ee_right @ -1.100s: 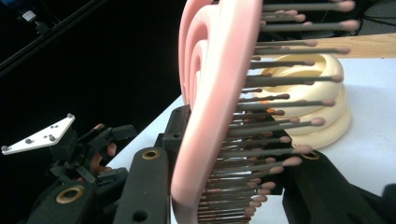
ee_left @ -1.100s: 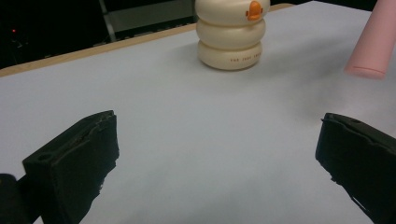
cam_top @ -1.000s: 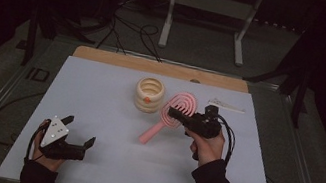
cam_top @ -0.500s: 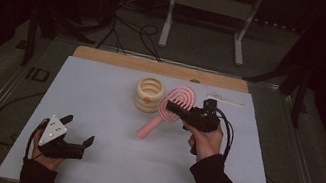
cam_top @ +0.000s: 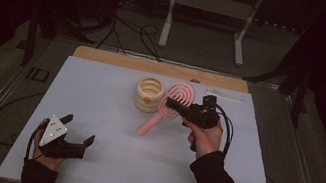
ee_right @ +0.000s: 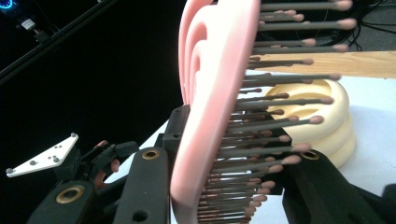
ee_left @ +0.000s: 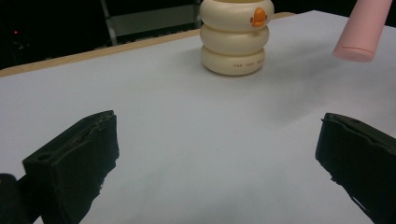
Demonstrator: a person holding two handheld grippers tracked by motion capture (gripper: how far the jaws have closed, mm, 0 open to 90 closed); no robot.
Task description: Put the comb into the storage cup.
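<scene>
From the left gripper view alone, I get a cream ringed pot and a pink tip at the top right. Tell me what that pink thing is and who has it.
Observer: It is the handle end of a pink hairbrush. The right gripper is shut on the brush head.
Operator: Say which way the bristles face.
Observer: In the right gripper view the bristles point sideways towards the cream pot, and the brush stands on edge between the jaws.
Operator: Report where my own gripper sits.
Observer: The left gripper is open near the front left corner of the white table, well apart from pot and brush.
</scene>
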